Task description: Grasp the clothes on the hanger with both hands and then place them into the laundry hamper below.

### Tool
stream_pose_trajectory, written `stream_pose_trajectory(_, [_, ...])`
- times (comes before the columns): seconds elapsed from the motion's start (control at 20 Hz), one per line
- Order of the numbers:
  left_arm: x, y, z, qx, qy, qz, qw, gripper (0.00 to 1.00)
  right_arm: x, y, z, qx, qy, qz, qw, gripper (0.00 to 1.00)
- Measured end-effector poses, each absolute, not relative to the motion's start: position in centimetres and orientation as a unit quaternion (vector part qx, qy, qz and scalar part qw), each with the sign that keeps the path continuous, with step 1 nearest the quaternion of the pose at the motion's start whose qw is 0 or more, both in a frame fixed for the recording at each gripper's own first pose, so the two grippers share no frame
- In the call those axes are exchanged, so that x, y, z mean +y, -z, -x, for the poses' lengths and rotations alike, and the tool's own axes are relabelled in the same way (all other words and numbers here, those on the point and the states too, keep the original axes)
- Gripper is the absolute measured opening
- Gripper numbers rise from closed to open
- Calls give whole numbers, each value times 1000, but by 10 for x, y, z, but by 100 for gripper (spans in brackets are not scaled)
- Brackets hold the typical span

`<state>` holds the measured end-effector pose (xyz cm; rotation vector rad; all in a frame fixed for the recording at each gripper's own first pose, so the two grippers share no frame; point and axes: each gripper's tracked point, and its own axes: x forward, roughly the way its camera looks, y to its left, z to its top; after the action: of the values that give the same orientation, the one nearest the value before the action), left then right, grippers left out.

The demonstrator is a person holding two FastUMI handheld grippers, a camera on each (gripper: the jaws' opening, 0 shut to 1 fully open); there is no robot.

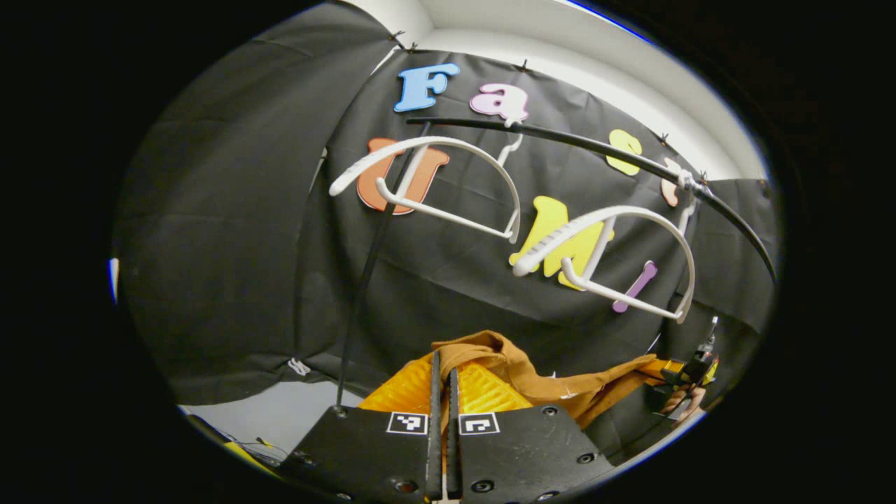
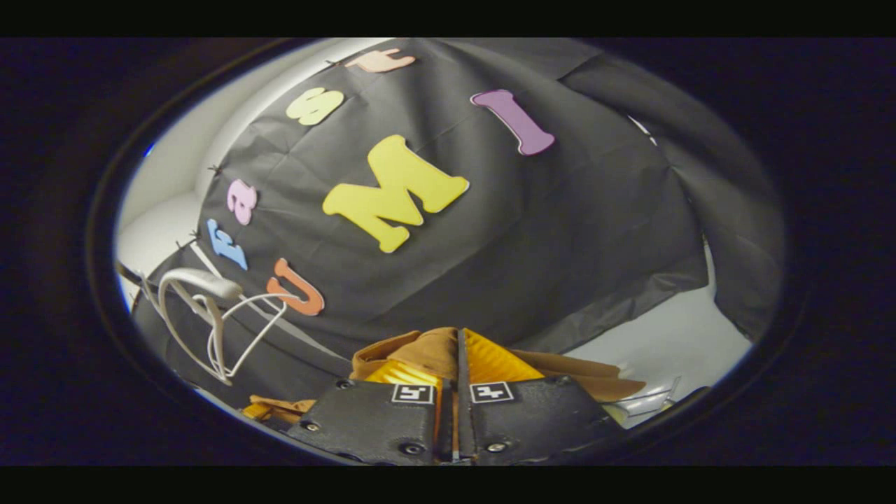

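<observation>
In the left gripper view, I read the left gripper (image 1: 444,374) with its fingers (image 1: 435,392) drawn close together, a fold of the brown garment (image 1: 521,374) caught between them. The garment runs from those fingers across to the right gripper (image 1: 682,381), which sits farther off at the lower right of the view with a hand (image 1: 682,402) behind it; the cloth reaches that gripper, though I cannot tell its finger spacing from this view. Above the garment, two white hangers hang from a dark rail (image 1: 595,148): the nearer hanger (image 1: 427,178) to the left and the second hanger (image 1: 609,255) to the right, both bare of cloth. The garment sits well below the rail and apart from both hangers. A thin dark upright pole (image 1: 367,280) runs down from the rail's left end. In the right gripper view, I read the right gripper (image 2: 458,357) with its fingers (image 2: 463,364) narrow, almost closed, and the brown garment (image 2: 427,353) bunched between and around them, spreading out to both sides of the fingers (image 2: 581,385). To the left of the garment, the white hangers (image 2: 210,315) appear, well apart from the cloth.
</observation>
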<state>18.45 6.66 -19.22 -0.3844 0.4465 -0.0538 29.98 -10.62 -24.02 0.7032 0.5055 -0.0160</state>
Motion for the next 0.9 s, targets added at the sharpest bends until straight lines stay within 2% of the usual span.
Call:
stream_pose_trajectory(0.1, [61, 192, -175, 220, 30, 181, 958, 2, -101, 245, -288, 251, 6, -329, 910, 6])
stream_pose_trajectory(0.15, [58, 193, -169, 220, 34, 181, 958, 2, -99, 247, -282, 252, 5, -325, 911, 3])
stream_pose_trajectory(0.25, [48, 192, -156, 221, 44, 177, 958, 2, -91, 247, -268, 256, -2, -323, 911, 3])
stream_pose_trajectory(0.3, [43, 191, -151, 223, 49, 171, 958, 2, -85, 246, -260, 258, -7, -321, 911, 6])
stream_pose_trajectory(0.4, [31, 186, -144, 223, 61, 160, 960, 2, -69, 242, -245, 263, -26, -308, 914, 3])
stream_pose_trajectory(0.55, [12, 172, -129, 215, 82, 152, 961, 2, -38, 231, -220, 267, -67, -281, 920, 3])
stream_pose_trajectory(0.6, [7, 164, -126, 209, 88, 149, 962, 0, -27, 225, -212, 267, -81, -271, 921, 6])
stream_pose_trajectory(0.65, [2, 156, -124, 204, 94, 148, 963, 2, -15, 218, -206, 266, -99, -263, 922, 6])
stream_pose_trajectory(0.9, [-21, 120, -115, 173, 128, 135, 967, 2, 55, 178, -175, 259, -194, -248, 913, 3])
